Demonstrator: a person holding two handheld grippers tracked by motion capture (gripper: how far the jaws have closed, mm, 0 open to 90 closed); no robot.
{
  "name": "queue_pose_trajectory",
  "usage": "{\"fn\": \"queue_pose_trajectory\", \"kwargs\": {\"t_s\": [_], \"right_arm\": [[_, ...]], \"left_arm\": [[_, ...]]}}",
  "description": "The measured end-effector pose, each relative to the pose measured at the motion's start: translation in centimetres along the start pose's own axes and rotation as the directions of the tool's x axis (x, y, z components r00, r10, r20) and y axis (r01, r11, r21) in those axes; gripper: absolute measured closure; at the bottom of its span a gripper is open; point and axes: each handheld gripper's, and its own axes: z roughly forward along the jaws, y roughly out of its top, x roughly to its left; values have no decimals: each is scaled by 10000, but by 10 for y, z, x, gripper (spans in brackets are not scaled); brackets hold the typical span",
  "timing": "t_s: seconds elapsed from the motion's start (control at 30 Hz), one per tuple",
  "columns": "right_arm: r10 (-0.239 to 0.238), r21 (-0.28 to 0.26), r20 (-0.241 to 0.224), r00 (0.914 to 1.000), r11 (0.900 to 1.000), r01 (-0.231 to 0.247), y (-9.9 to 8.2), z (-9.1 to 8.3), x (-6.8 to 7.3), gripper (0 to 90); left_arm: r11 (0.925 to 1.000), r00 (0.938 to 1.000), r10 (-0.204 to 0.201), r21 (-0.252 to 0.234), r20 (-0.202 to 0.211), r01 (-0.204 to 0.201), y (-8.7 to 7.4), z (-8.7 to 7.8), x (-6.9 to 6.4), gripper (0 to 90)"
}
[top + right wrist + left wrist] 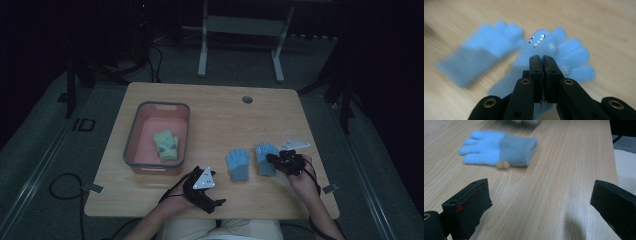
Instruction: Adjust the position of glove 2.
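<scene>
On the right half of the wooden table (210, 107), the right gripper (274, 159) has its jaws pressed together on a blue glove (266, 159), pinching the fabric; the right gripper view shows the glove's (564, 50) face side, with small eyes and teeth printed on it. Just to the left of it a second blue glove (237, 164) lies flat on the wood, touched by neither gripper, its grey cuff toward the person. The left gripper (212, 201) rests near the table's front edge with its jaws spread wide and nothing between them; in the left gripper view the second glove (499, 148) lies ahead of it. At the left stands a grey bin (131, 145) with a pink floor, holding a green glove (166, 145).
</scene>
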Motion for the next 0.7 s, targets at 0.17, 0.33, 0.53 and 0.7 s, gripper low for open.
{"fn": "queue_pose_trajectory", "kwargs": {"t_s": [0.17,0.33,0.53,0.7], "right_arm": [[-275,-710,-412,9988,9972,245,29,-21,12,867],[-759,-1174,-1222,9896,9912,615,49,-29,33,867],[-1180,-758,-1840,9758,9915,1056,52,-5,52,866],[-1195,-286,-2121,9699,9928,1160,44,20,57,866]], "left_arm": [[10000,10000,54,20,-22,-54,0,0,0,24],[10000,10000,56,1,-75,-56,0,0,0,24],[10000,9999,62,-48,-138,-63,0,0,0,24],[10000,9999,23,-72,-132,-24,0,0,0,24]]}}
